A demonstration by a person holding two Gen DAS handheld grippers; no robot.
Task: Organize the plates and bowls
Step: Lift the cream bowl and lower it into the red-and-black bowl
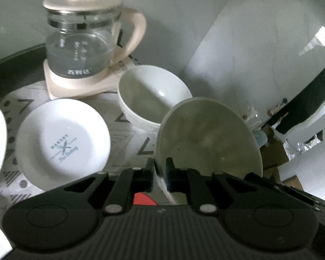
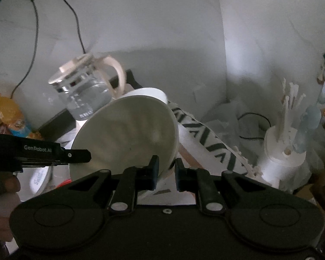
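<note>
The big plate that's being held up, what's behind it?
Behind the big plate sits a white bowl, and farther back a glass kettle. The plate covers part of the bowl's side and the patterned cloth underneath.

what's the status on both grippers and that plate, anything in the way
Left gripper and right gripper both shut on the grey plate, tilted, clear of the mat. White bowl right behind it, logo plate and kettle nearby.

my left gripper [image 2: 80, 155] side: read "GenRobot.AI"
small white plate [image 1: 62, 140]: read "BAKERY"; script below was illegible
glass kettle [image 1: 80, 41]: print was unreadable
</note>
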